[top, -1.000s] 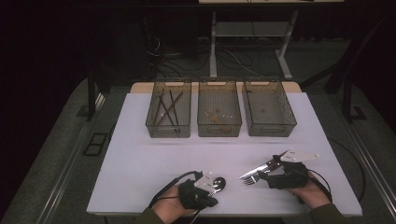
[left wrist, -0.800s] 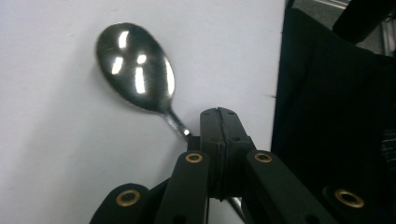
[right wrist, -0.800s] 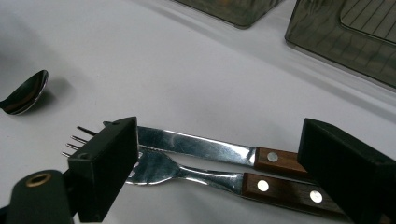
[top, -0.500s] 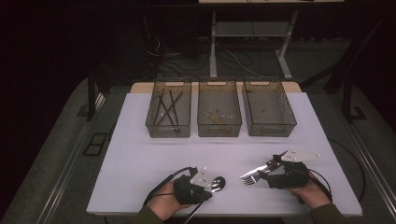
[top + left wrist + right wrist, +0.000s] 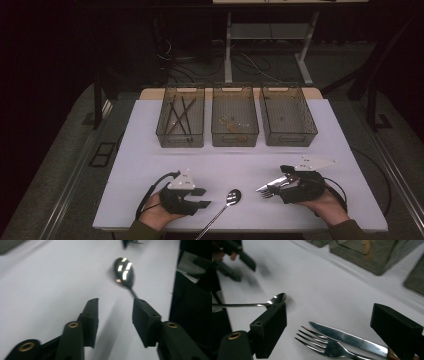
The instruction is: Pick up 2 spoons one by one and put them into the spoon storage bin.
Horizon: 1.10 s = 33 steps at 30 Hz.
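Observation:
A steel spoon (image 5: 232, 196) lies near the table's front edge, its handle running out over that edge. My left gripper (image 5: 204, 198) is open just left of the bowl, with nothing between its fingers. In the left gripper view the spoon (image 5: 124, 272) lies ahead of the open left gripper (image 5: 116, 302), and its handle passes under the right-hand jaw. My right gripper (image 5: 282, 185) is open at the front right. A fork (image 5: 324, 345) and a knife (image 5: 347, 337) lie side by side on the table inside the wide gap of the right gripper (image 5: 328, 312).
Three clear bins stand in a row at the back: the left bin (image 5: 162, 131) holds dark sticks, the middle bin (image 5: 235, 140) a few small pieces, the right bin (image 5: 312, 131) almost nothing. Bare white table (image 5: 240, 160) lies between bins and grippers.
My left gripper has drawn back to the left, away from the spoon's bowl. The spoon's handle now shows over the front edge. The right gripper, fork and knife have stayed put.

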Tool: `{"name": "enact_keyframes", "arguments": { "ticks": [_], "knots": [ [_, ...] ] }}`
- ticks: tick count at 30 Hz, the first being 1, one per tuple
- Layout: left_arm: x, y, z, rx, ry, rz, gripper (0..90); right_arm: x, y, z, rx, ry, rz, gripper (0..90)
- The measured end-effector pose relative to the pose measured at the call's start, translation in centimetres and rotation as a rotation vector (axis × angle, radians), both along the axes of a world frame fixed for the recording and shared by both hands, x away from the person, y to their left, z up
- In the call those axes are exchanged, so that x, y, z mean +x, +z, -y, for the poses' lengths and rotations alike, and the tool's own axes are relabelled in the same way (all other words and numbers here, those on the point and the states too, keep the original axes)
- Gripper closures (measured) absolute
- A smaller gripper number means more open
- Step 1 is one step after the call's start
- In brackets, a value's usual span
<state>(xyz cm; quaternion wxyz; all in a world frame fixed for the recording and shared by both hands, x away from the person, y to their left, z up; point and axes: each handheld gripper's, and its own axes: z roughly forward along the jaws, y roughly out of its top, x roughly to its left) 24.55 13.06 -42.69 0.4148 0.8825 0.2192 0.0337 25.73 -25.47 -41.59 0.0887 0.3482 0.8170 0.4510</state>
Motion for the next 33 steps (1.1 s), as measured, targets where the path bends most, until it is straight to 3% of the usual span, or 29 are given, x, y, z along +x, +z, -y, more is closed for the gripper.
{"name": "enact_keyframes", "arguments": {
  "ticks": [5, 8, 14, 19, 21, 26, 33],
  "knots": [
    [0.4, -0.4, -2.2, -0.051, 0.097, 0.015, 39.6, 0.5, 0.3, -1.7, -0.004, 0.072, -0.044, 14.0],
    [0.6, -0.6, -2.8, -0.067, 0.123, 0.036, 28.9, 0.9, 0.4, -2.9, -0.005, 0.112, -0.049, 14.8],
    [0.8, -0.9, -2.6, -0.07, 0.137, 0.072, 13.6, 1.5, 0.6, -6.0, -0.031, 0.203, -0.056, 20.0],
    [1.3, -1.1, -2.8, -0.089, 0.157, 0.082, 5.0, 2.0, -0.1, -8.2, -0.102, 0.264, -0.083, 25.3],
    [1.8, -1.2, -2.9, -0.079, 0.162, 0.069, 0.7, 2.2, -0.4, -9.0, -0.123, 0.286, -0.101, 28.3],
    [2.1, -1.2, -3.0, -0.089, 0.169, 0.074, 0.0, 2.6, -1.1, -10.2, -0.159, 0.304, -0.139, 38.2],
    [2.1, -1.3, -2.7, -0.073, 0.148, 0.069, 0.0, 2.8, -1.6, -10.7, -0.176, 0.317, -0.175, 52.4]
  ]
}}
